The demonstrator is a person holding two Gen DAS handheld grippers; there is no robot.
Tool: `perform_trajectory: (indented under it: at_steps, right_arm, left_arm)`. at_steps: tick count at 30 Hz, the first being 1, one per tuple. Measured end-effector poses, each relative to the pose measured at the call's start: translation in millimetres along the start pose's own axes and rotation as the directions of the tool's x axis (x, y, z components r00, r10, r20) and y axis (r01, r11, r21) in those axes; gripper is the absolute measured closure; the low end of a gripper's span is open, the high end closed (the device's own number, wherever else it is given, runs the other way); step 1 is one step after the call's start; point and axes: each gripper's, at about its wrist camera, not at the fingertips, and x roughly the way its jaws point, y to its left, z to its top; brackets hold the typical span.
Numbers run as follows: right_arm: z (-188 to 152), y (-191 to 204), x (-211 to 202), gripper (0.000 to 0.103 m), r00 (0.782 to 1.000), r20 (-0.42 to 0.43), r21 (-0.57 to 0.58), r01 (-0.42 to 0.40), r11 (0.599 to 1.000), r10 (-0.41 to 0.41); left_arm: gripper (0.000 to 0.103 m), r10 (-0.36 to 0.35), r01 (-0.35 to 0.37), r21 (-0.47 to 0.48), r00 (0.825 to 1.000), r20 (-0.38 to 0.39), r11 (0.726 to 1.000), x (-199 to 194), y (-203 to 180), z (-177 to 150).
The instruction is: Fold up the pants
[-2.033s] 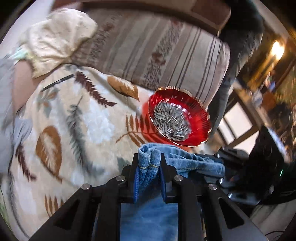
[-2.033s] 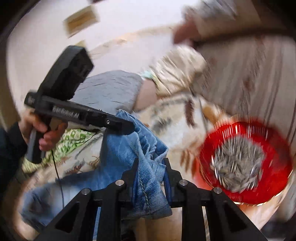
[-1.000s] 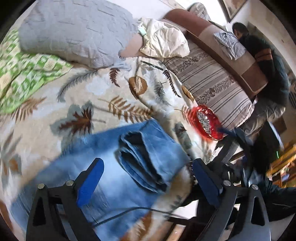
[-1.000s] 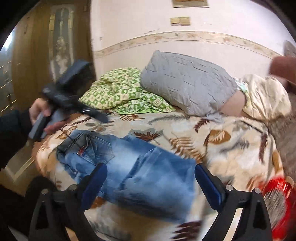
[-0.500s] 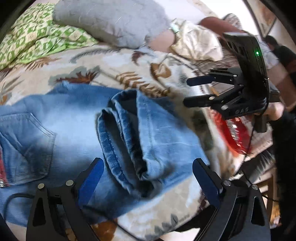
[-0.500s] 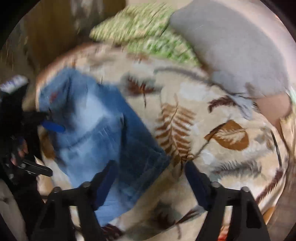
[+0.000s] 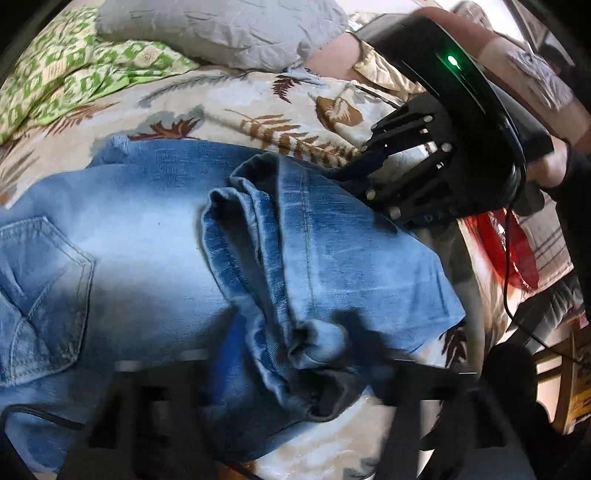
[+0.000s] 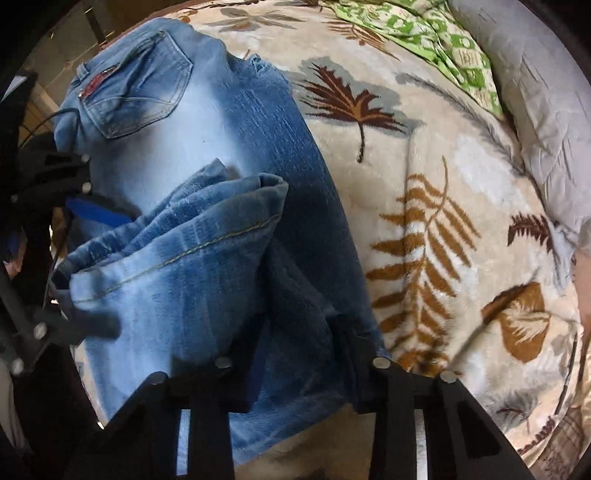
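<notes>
grippers (image 8: pixel 295 343) low (fingers apart) over jeans (image 7: pixel 155 236)

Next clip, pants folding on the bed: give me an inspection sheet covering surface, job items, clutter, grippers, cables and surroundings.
Surface: leaf-print blanket on a bed.
Job's things: blue jeans lying flat, leg ends folded over the thighs, hems bunched.
Clutter: red dish at the bed's edge.
Grippers: left gripper blurred over the fold; right gripper open, straddling the folded edge.
Cables: black cable across the jeans.
Surroundings: grey pillow, green patterned cloth.
</notes>
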Motion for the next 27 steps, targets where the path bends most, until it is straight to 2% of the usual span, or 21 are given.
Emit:
perform_trajectory:
  at_steps: [1, 2, 5, 7, 9, 11, 13, 15, 16, 17, 18, 19, 20, 21, 22, 25, 27]
  right_arm:
    - [-1, -1, -1, 0.085, 1.0, 0.0, 0.014, 0.001, 1.0, -0.001]
    - [-3, -2, -5, 0.089, 1.0, 0.005, 0.03, 0.016, 0.999, -0.016]
    - [-11, -3, -20, 0.093, 0.995, 0.046, 0.071, 0.082, 0.994, -0.086]
    - [-18, -10, -32, 0.094, 0.988, 0.081, 0.124, 0.124, 0.985, -0.134]
    - [-28, -21, -40, 0.094, 0.982, 0.104, 0.212, 0.135, 0.968, -0.16]
    - [-34, -28, -36, 0.094, 0.982, 0.098, 0.267, 0.128, 0.955, -0.16]
    - [-34, -27, -22, 0.094, 0.985, 0.075, 0.28, 0.13, 0.951, -0.157]
    - [-26, -22, -7, 0.091, 0.985, 0.059, 0.262, 0.143, 0.955, -0.163]
    - [-24, -20, -2, 0.086, 0.984, 0.055, 0.255, 0.152, 0.955, -0.172]
    - [-23, -20, -3, 0.076, 0.98, 0.057, 0.25, 0.169, 0.953, -0.188]
    - [-23, -20, -7, 0.066, 0.976, 0.054, 0.253, 0.191, 0.948, -0.211]
    - [-24, -21, -12, 0.041, 0.972, 0.052, 0.261, 0.208, 0.943, -0.229]
    - [-25, -24, -18, 0.025, 0.969, 0.058, 0.277, 0.216, 0.937, -0.24]
    - [-30, -22, -29, 0.025, 0.966, 0.089, 0.301, 0.208, 0.931, -0.245]
    - [-34, -23, -40, 0.025, 0.963, 0.118, 0.32, 0.194, 0.928, -0.242]
    - [-41, -26, -72, 0.025, 0.95, 0.194, 0.389, 0.154, 0.908, -0.244]
    - [-44, -24, -93, 0.025, 0.938, 0.239, 0.411, 0.135, 0.901, -0.25]
  left_arm:
    - [0.072, 0.005, -0.005, 0.008, 1.0, -0.001, 1.0, -2, -1, 1]
    - [0.076, 0.009, -0.009, 0.03, 1.0, 0.001, 1.0, -3, -2, 3]
    - [0.08, -0.002, -0.002, 0.089, 0.999, 0.047, 0.996, -18, -9, 9]
    - [0.081, -0.011, 0.004, 0.086, 0.997, 0.082, 0.996, -28, -6, 13]
    - [0.082, -0.012, 0.009, 0.052, 0.999, 0.051, 0.999, -26, 0, 12]
    - [0.083, -0.026, 0.026, 0.018, 1.0, -0.018, 0.999, -14, 6, 7]
    - [0.082, -0.018, 0.018, 0.002, 0.999, -0.046, 1.0, -5, 9, -2]
    - [0.08, -0.023, 0.021, -0.031, 0.999, -0.039, 0.999, -3, 13, -5]
    - [0.078, -0.022, 0.02, -0.037, 0.999, -0.04, 0.999, -3, 15, -5]
    - [0.077, -0.025, 0.023, -0.037, 0.999, -0.039, 0.999, -3, 16, -4]
    - [0.069, -0.021, 0.019, -0.036, 0.999, -0.034, 0.999, -4, 16, -4]
    - [0.052, -0.009, 0.008, -0.032, 1.0, -0.025, 0.999, -7, 17, -3]
    - [0.039, 0.012, -0.013, -0.026, 1.0, -0.013, 1.0, -11, 17, -3]
    - [0.019, 0.026, -0.026, -0.028, 1.0, 0.0, 0.999, -15, 16, -2]
    - [0.015, 0.035, -0.034, -0.035, 0.999, 0.037, 0.999, -25, 16, -2]
    - [0.015, 0.048, -0.043, -0.041, 0.991, 0.121, 0.998, -58, 18, -2]
    - [0.015, 0.079, -0.072, -0.044, 0.979, 0.189, 0.996, -90, 23, -5]
